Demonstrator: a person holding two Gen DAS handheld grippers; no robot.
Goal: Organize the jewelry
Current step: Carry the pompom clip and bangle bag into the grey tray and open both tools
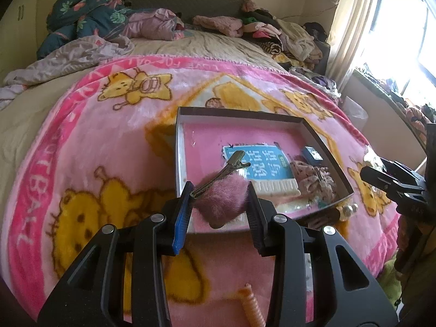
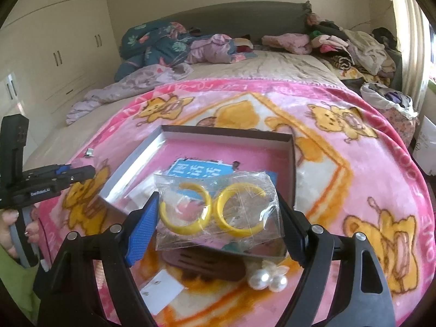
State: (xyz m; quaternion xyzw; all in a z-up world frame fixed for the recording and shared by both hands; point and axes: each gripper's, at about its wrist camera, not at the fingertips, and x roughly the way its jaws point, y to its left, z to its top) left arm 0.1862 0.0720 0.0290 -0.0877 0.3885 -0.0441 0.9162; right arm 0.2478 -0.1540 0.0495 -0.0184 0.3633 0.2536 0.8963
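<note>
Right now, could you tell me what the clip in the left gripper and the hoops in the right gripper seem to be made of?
The hair clip looks like dull bronze-toned metal, going by its thin toothed alligator jaw, with a pink fluffy pompom, probably faux fur. The yellow hoops appear to be glossy plastic or resin, smooth and evenly coloured, sealed in a clear crinkled plastic bag that shows glare.
</note>
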